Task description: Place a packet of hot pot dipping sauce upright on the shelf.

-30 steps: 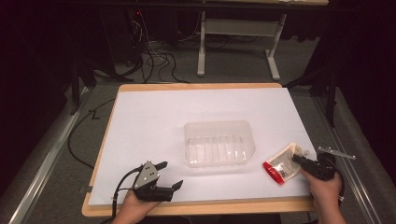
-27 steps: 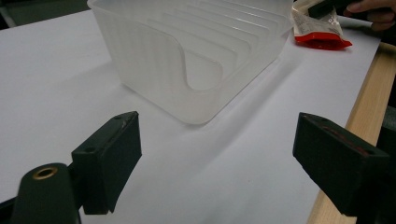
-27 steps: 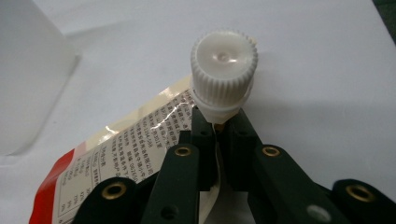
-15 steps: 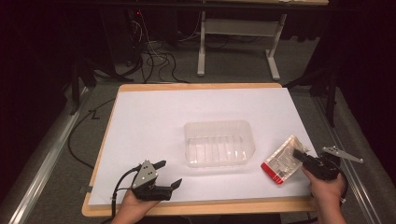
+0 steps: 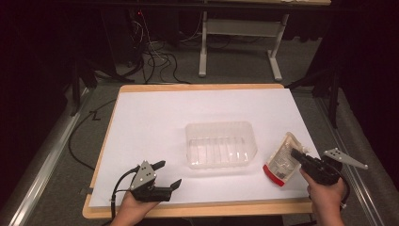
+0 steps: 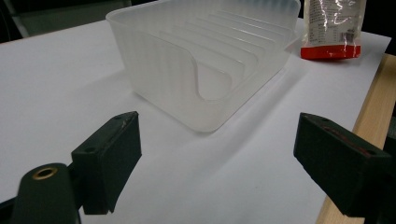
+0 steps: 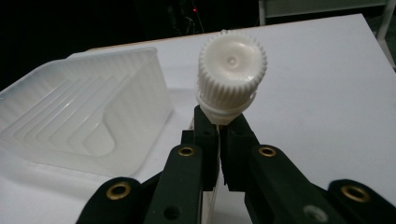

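A clear ribbed plastic tray (image 5: 220,145) sits in the middle of the white table cover; it also appears as the tray (image 6: 205,60) and tray (image 7: 79,126). A refill pouch (image 5: 282,160) with a red bottom band hangs tilted just right of the tray, held by my right gripper (image 5: 297,155), which is shut on it just below its white ribbed cap (image 7: 232,70). The pouch (image 6: 334,25) hangs beyond the tray. My left gripper (image 5: 164,175) rests near the front edge, open, jaws wide with nothing between them.
The table's wooden front edge (image 5: 197,210) runs just under both hands. White cover (image 5: 155,122) stretches bare behind and left of the tray. Cables (image 5: 155,61) and a desk frame (image 5: 240,33) lie on the floor beyond the table.
My right gripper has lifted the pouch off the table and turned it more upright, shifting slightly left toward the tray. The left gripper has stayed put.
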Available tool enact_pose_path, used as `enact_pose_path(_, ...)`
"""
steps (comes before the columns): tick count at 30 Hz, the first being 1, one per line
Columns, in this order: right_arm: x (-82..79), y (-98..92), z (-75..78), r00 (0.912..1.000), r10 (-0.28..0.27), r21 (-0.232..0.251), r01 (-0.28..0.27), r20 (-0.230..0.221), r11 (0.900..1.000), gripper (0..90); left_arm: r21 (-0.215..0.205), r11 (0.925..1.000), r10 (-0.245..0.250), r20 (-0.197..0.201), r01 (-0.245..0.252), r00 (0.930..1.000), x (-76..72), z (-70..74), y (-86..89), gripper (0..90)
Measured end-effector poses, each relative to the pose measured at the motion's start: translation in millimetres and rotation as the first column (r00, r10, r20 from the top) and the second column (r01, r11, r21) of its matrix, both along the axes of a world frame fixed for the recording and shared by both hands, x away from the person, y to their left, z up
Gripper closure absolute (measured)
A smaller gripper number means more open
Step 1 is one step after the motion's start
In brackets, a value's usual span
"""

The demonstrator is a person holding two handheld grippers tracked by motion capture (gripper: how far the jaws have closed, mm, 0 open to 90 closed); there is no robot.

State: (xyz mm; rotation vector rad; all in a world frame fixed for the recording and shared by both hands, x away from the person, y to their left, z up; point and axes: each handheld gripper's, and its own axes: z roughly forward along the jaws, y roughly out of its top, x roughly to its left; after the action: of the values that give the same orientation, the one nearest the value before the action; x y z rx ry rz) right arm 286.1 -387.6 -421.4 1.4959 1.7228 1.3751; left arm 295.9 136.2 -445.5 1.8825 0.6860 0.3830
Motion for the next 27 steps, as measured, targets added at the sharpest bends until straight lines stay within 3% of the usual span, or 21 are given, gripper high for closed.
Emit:
enact_pose_path(11,-8.3,9.0,12.8,0.9984,0.016,-0.019,-0.015,0.055,1.0,87.9,0.0,1.0,0.0,0.003,0.0,1.0,-0.6,0.4,-0.2,15.5)
enact_pose_path(21,-11.2,2.0,19.8,0.9942,-0.028,-0.009,0.029,0.104,1.0,88.3,-0.014,0.9998,0.016,0.012,-0.015,0.9998,-4.1,3.3,5.2,15.5)
enact_pose_path(27,-8.1,1.9,24.0,0.9863,-0.063,-0.019,0.067,0.153,0.998,88.4,-0.011,0.9993,0.036,0.016,-0.036,0.9992,-8.9,3.1,12.0,15.6)
